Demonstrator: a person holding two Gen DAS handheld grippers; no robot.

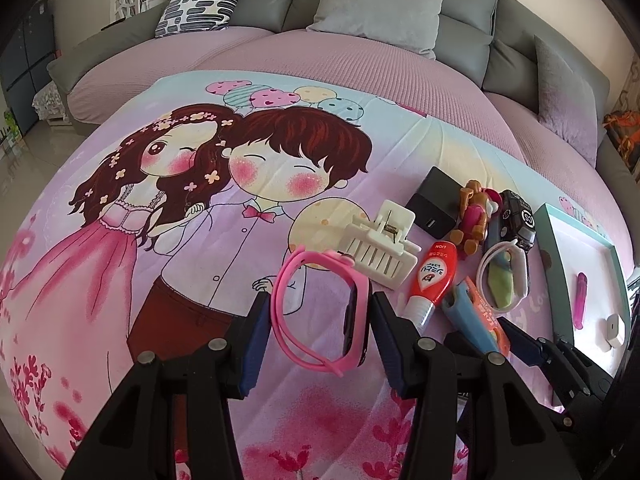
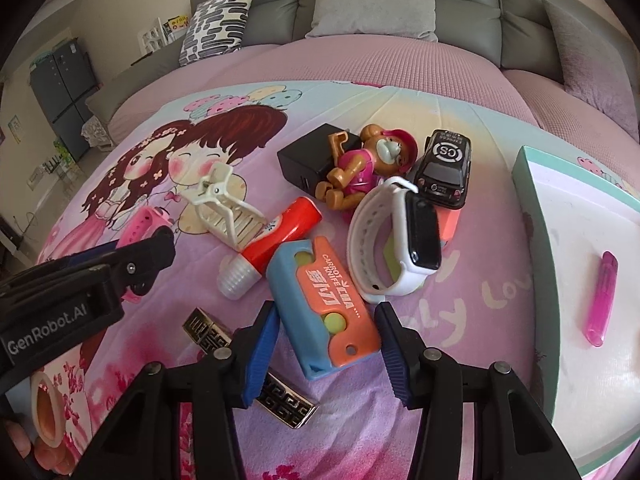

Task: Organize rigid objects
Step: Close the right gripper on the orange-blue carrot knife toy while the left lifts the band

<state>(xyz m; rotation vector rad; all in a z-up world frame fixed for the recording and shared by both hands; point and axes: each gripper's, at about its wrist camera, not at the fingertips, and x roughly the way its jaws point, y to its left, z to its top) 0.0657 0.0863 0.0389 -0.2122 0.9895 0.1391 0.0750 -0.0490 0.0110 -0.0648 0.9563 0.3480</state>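
Observation:
A pink watch (image 1: 320,308) lies on the cartoon-print cloth between the open fingers of my left gripper (image 1: 316,340); it also shows in the right wrist view (image 2: 148,220). My right gripper (image 2: 326,356) is open around a blue and orange toy carrot knife (image 2: 324,308), also seen in the left wrist view (image 1: 476,316). Nearby lie a white watch (image 2: 400,240), a red tube (image 2: 276,244), a white clip (image 2: 224,208), a bear figure (image 2: 360,172), a black toy car (image 2: 444,168) and a black charger (image 2: 308,156).
A teal-rimmed white box (image 2: 536,216) stands at the right, holding a pink stick (image 2: 602,300). A patterned gold bar (image 2: 280,400) lies under my right gripper. A grey sofa with cushions (image 2: 372,0) is behind. My left gripper (image 2: 100,280) crosses the left side.

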